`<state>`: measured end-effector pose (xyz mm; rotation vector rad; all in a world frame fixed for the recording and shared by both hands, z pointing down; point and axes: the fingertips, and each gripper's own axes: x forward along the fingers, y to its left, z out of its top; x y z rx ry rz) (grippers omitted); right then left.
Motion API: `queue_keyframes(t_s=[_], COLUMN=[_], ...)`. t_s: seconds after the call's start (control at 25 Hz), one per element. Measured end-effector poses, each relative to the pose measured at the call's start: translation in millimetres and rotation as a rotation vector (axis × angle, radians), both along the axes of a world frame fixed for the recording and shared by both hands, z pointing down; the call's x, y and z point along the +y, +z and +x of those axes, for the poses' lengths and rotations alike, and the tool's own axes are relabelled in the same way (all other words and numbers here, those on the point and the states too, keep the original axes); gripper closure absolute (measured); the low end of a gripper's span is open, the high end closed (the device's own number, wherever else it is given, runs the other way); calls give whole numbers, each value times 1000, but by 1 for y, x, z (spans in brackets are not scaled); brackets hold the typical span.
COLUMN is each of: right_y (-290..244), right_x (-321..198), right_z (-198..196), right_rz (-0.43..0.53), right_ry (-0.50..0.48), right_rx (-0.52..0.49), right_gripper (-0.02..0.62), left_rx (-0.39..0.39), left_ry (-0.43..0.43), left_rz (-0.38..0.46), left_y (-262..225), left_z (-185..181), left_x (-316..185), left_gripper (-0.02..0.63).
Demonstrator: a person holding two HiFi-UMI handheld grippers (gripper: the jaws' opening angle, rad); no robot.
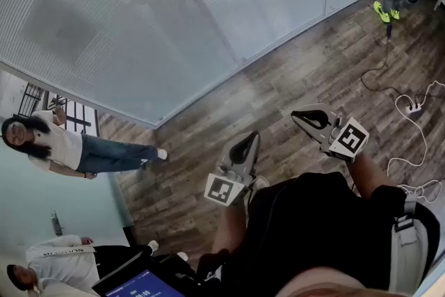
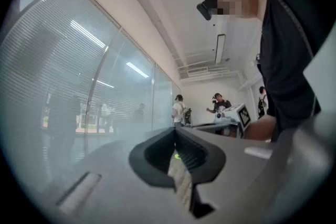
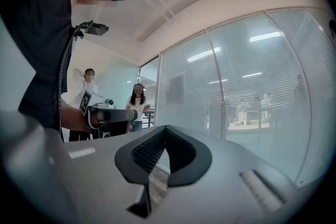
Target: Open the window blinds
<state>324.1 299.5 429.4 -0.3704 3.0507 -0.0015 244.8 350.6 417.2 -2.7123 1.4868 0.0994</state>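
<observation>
The window blinds [image 1: 90,24] hang lowered over the whole glass wall, their slats running across every pane; in the right gripper view [image 3: 247,86] dim outdoor shapes show through them. A wood-plank floor [image 1: 292,80] runs out from the foot of the blinds. The person wearing the camera, in a black top [image 1: 313,233], stands on that floor, well apart from the blinds and facing them.

Off the blinds' left end a bystander in a white top and jeans [image 1: 62,146] stands with one arm raised. Farther from the blinds on that side is another person in white [image 1: 59,264]. At the blinds' far right end, someone in bright yellow-green shoes [image 1: 386,10] stands close to the glass.

The left gripper [image 1: 252,138] is held level, pointing toward the blinds but well short of them. Its jaws are pressed together at the tips [image 2: 175,129] on nothing. The right gripper [image 1: 295,115] sits beside it, equally clear of the blinds, jaws likewise pressed together and empty [image 3: 165,127].

A white cable [image 1: 421,142] trails over the floor to the right, away from the blinds, leading to a small power strip [image 1: 414,107].
</observation>
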Motion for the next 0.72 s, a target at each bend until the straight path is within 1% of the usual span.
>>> queue_keyframes(t_s=[0.2,0.4,0.64,0.72], right_y=[-4,-1,-11,-9], right_x=[-4,-4,-4,-1], right_z=[-2,-2,-2,-3], right_rz=[5,-3,-34,-28], right_ry=[-9,-17,-46,-56], right_rx=[-2,-1,-74,-71], right_gripper=[590,589,589,585], left_rx=[16,4,-12,-14], left_ry=[-9,-16,-26,-26], left_rz=[-12,-28,-38,-43], left_y=[-2,2,5,6], left_z=[0,1,1,1], left_x=[-3,-2,2,3], left_gripper=[601,601,601,601])
